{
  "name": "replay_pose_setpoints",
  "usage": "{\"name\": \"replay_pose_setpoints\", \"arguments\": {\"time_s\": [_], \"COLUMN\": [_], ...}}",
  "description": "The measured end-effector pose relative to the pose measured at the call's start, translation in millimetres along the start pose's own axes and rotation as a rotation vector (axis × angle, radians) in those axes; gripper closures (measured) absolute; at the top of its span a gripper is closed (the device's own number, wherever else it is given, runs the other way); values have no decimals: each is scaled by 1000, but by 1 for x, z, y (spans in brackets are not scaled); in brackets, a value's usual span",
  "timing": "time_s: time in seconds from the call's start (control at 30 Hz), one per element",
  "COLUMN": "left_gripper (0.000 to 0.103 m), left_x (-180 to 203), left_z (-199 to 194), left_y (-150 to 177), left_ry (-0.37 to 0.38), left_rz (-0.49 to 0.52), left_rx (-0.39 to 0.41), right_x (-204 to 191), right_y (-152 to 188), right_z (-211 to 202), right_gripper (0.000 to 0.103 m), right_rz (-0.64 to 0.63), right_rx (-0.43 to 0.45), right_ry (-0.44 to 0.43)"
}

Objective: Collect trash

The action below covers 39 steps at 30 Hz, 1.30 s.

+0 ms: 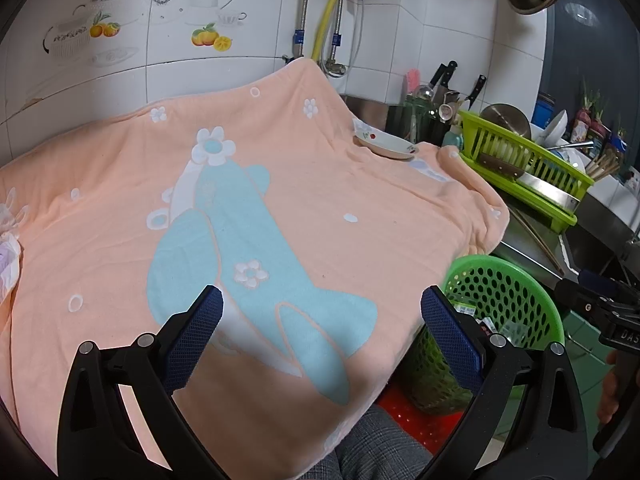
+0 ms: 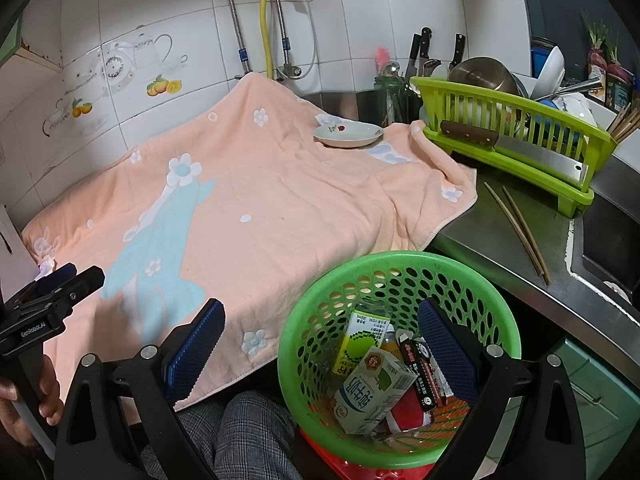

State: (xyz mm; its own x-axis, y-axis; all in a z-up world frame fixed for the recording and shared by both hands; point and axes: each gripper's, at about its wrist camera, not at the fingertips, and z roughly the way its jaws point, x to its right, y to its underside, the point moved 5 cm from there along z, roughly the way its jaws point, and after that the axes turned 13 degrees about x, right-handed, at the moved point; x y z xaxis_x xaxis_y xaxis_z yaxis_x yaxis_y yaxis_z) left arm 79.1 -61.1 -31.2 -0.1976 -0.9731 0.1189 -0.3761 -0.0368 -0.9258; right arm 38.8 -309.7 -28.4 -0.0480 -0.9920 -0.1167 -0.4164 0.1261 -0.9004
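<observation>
A green perforated basket [image 2: 400,258] stands below the counter edge and holds trash: a white and green milk carton [image 2: 374,392], a yellow-green drink carton [image 2: 360,340] and a black and red pack [image 2: 420,364]. My right gripper [image 2: 322,316] hangs open just above the basket's left side, with nothing between its fingers. My left gripper [image 1: 322,308] is open and empty over the peach towel [image 1: 280,184]. A crumpled white item [image 1: 8,256] lies at the towel's far left edge. The basket [image 1: 480,264] shows at the right of the left wrist view.
A small plate [image 2: 346,136] sits on the towel's far side. A green dish rack [image 2: 508,148] with a cleaver, loose chopsticks [image 2: 516,228] and a sink [image 2: 608,240] lie to the right. A checked trouser knee [image 2: 248,432] is below.
</observation>
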Motion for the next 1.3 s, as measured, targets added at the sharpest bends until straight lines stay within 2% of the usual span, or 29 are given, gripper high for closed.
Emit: {"name": "replay_pose_setpoints", "arguments": {"time_s": [1.3], "left_gripper": [5], "left_x": [2], "left_z": [6], "left_y": [7], "left_ry": [-5], "left_rz": [10], "left_rx": [-20], "right_x": [-4], "right_y": [4], "right_z": [5], "right_gripper": [9], "right_rz": [4], "right_rx": [-8], "right_ry": [-1]}}
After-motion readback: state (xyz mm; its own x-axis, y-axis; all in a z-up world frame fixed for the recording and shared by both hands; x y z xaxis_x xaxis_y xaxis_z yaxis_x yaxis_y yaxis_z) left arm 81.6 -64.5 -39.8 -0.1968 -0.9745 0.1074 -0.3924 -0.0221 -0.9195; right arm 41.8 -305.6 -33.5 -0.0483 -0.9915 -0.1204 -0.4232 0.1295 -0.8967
